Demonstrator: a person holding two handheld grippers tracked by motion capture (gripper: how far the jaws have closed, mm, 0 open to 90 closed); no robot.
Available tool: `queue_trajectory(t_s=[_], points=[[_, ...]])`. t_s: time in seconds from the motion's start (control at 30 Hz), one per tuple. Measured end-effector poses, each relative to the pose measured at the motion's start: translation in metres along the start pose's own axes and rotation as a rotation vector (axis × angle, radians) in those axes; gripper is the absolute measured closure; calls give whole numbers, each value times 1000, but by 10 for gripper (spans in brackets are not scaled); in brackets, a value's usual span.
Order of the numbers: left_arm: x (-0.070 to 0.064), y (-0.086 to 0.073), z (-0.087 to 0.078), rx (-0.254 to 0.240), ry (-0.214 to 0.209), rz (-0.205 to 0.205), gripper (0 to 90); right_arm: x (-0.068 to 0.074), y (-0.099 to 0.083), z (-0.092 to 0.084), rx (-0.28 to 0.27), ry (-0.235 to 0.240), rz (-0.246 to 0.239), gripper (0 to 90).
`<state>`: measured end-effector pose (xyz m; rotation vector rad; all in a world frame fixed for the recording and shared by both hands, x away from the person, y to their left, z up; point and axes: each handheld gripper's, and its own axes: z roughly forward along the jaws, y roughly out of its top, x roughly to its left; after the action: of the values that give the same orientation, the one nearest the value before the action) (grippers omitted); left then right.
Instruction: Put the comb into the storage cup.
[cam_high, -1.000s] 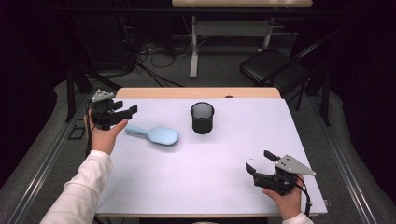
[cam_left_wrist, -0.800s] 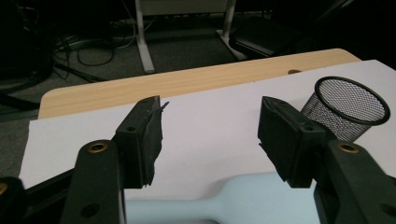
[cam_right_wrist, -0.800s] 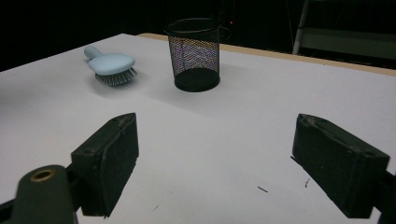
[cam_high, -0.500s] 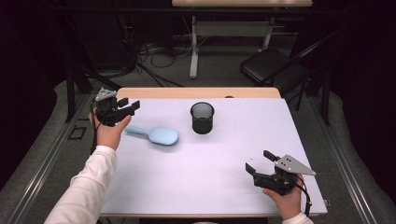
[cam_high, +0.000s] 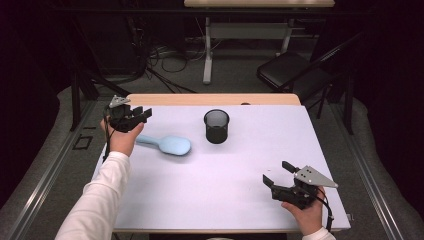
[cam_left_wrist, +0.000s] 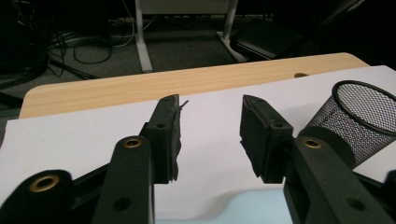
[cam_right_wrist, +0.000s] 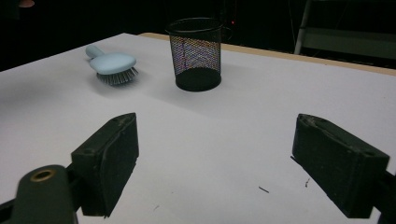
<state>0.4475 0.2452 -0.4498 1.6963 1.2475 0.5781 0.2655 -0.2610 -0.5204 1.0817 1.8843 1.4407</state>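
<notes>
Just below the left hand-held gripper lies a blue hairbrush, jaws narrowing, nothing clasped.

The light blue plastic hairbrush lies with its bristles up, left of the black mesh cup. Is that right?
Not quite: the light blue plastic hairbrush lies bristles down, as the right gripper view shows. It does lie left of the black mesh cup in the high view.

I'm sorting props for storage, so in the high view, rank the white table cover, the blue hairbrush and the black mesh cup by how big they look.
1. white table cover, by far the largest.
2. blue hairbrush, longest of the small items.
3. black mesh cup, though it looks close to the brush overall, so that order is unsure.
</notes>
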Motion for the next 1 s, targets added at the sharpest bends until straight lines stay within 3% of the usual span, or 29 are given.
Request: queue_trajectory(t_s=[0.3, 0.63, 1.0], points=[[3, -4, 9, 32, 24, -10, 722, 0, 0, 0, 4, 2, 7, 145], [7, -8, 18, 75, 80, -12, 888, -1, -1, 1, 7, 5, 6, 146], [14, -13, 28, 113, 103, -44, 900, -1, -1, 1, 5, 5, 5, 145]])
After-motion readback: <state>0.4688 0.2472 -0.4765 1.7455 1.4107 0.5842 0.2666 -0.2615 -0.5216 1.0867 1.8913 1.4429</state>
